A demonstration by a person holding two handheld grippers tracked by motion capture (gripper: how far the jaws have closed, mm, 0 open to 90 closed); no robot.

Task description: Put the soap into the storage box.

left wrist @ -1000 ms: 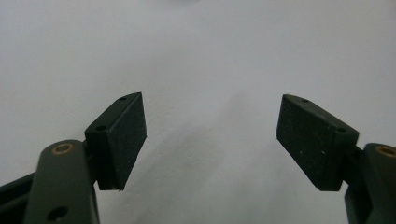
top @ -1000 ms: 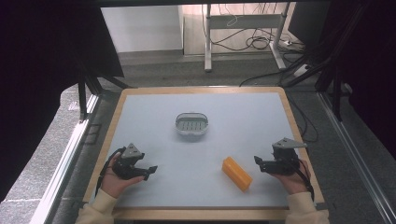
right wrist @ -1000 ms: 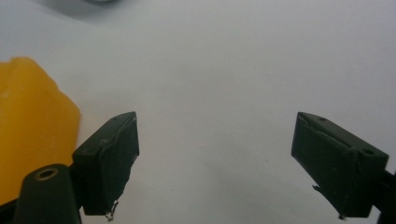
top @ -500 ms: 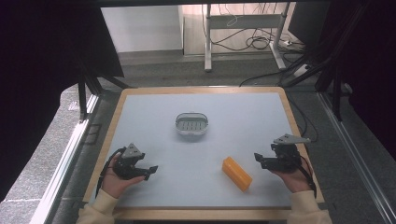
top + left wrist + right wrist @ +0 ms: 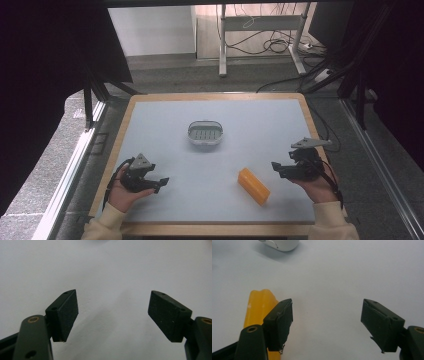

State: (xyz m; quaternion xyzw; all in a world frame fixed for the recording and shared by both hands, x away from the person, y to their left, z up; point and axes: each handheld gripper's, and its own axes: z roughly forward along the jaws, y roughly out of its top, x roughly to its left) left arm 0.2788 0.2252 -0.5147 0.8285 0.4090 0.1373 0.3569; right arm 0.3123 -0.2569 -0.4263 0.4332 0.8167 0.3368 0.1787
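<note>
Currently lying on the pale grey surface, within its wooden border, are two items. Item one: an orange block, oblong, resting flat toward the near right, at an angle to the near edge. Item two: a small white oval basket with a slotted floor, sitting empty near the middle, toward the far side, well apart from the block. Left tongs: a hand is holding them low at the near left, jaws standing wide apart with nothing between them; in the left gripper view the pads are facing bare surface. Right tongs: a hand is holding them at the near right, just right of the block, jaws likewise spread and gripping nothing; in the right gripper view the orange block is lying beside and partly behind one pad, outside the gap, while the basket's white rim is showing at the far edge. Status, as a judgement: the work is looking barely begun, with the right tongs nearing the block. No grasp is made and the basket is holding nothing. Remaining, presumably: bringing the block between the jaws, closing on it, lifting, carrying it to the basket and releasing.
</note>
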